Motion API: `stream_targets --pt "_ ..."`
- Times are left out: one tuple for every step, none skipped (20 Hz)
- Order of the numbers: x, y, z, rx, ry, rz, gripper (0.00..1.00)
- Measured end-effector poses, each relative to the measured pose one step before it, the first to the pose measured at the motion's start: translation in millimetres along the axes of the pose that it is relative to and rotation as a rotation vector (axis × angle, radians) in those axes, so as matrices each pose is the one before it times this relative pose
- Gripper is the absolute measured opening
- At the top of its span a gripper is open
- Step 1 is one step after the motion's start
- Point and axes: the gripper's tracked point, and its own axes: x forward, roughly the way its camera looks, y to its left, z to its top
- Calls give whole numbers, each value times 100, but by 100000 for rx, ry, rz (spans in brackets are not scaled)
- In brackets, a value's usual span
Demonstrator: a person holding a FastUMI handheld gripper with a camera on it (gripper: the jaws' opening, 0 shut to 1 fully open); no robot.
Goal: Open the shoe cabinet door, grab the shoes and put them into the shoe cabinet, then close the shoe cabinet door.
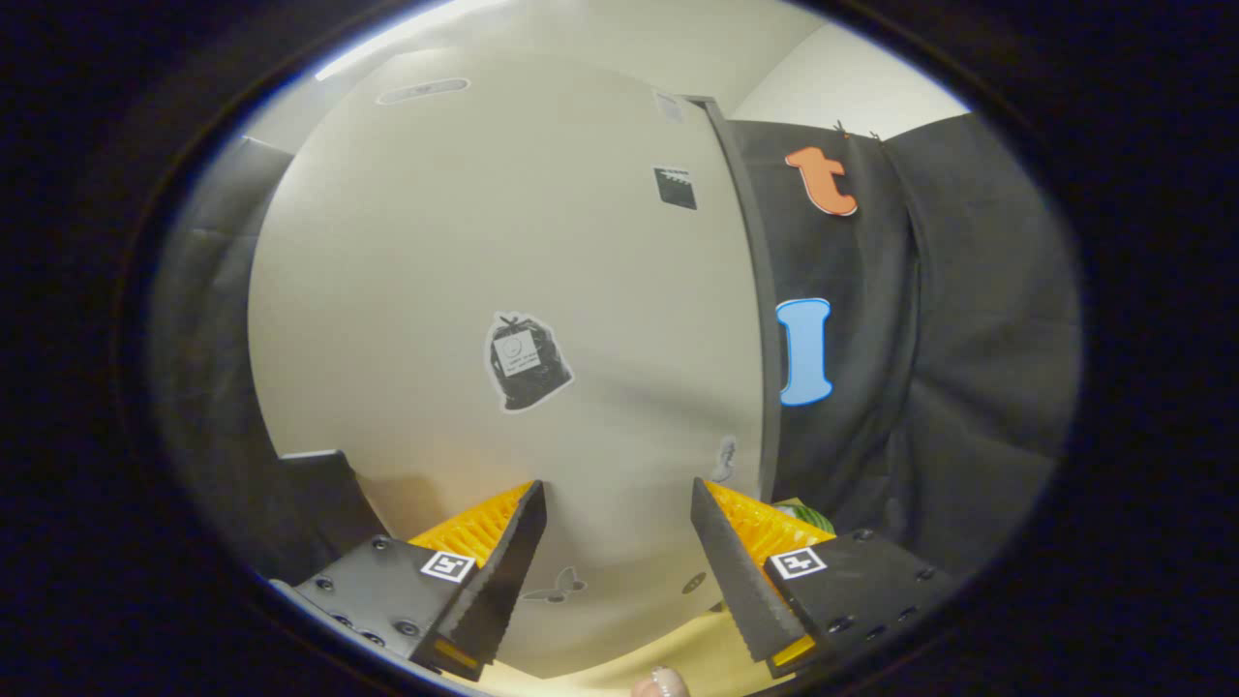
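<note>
A tall pale beige cabinet door stands close ahead of my gripper, with a sticker of a black bag near its middle and smaller stickers higher up and low down. The door's right edge runs dark from top to bottom. My two black fingers with yellow ribbed backs are spread apart with nothing between them, their tips a short way off the door's lower part. Whether the door is shut tight I cannot tell.
Black cloth hangs to the right of the cabinet and also to its left. A dark box-like shape sits low at the left beside the cabinet. A fingertip shows between the fingers at the very bottom, over a yellowish surface.
</note>
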Motion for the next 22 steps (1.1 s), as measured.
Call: stream_targets --pt "714 783 -133 -197 54 293 95" --pt "312 365 -274 -253 228 364 95" --pt "264 504 -14 -247 290 565 95" --pt "548 509 163 -298 335 432 95" --pt "742 62 195 19 -577 -1038 95" --pt "-152 270 -97 379 -54 322 95" --pt "-9 -53 -41 342 229 -164 95" --pt "50 -39 56 341 -21 -109 95" --pt "71 102 -15 39 50 -59 95" --pt "57 62 12 -148 54 -250 95" --pt "52 7 24 -393 -71 -200 95" --pt "163 168 31 -464 -52 -107 95" --pt "211 251 -25 -260 -184 379 95" --pt "311 238 2 -159 -47 51 95" --pt "37 415 -117 -3 -53 421 95" --pt "239 401 -116 107 115 364 95" --pt "421 570 -184 190 181 868 95" --pt "480 457 -96 -173 -93 42 95" --pt "284 560 -129 -306 -331 210 95" --pt "169 388 -128 -297 -306 -154 95" --pt "191 789 -248 -195 -312 728 95" --pt "51 1317 -62 -190 -987 3857 95"
